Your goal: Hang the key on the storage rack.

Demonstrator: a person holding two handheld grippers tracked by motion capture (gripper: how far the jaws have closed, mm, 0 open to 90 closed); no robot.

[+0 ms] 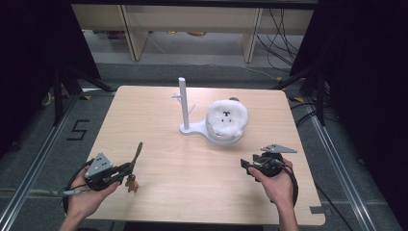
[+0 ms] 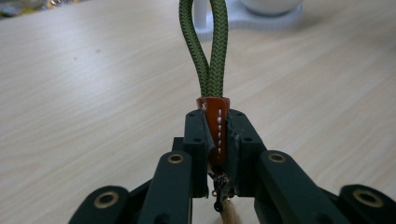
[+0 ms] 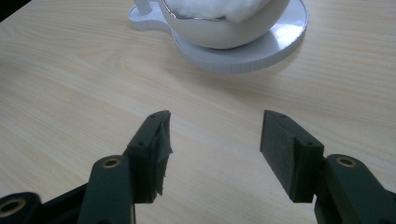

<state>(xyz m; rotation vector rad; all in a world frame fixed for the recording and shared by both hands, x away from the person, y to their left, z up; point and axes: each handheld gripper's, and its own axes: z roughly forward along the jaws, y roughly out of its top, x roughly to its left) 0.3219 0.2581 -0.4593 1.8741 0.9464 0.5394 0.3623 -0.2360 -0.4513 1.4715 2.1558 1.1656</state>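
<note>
Orange tab [image 2: 217, 133] between left tongs [image 2: 217, 140]

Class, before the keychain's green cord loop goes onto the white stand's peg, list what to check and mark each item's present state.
1. Left gripper clamped on the keychain's leather tab: ok.
2. Green cord loop open and pointing forward, past the jaws: ok.
3. Right gripper open and holding nothing: ok.
4. White stand upright on the table: ok.
5. Bowl with the white plush toy rests on the stand's base: ok.
6. Loop wide enough for the peg: cannot tell.
</note>
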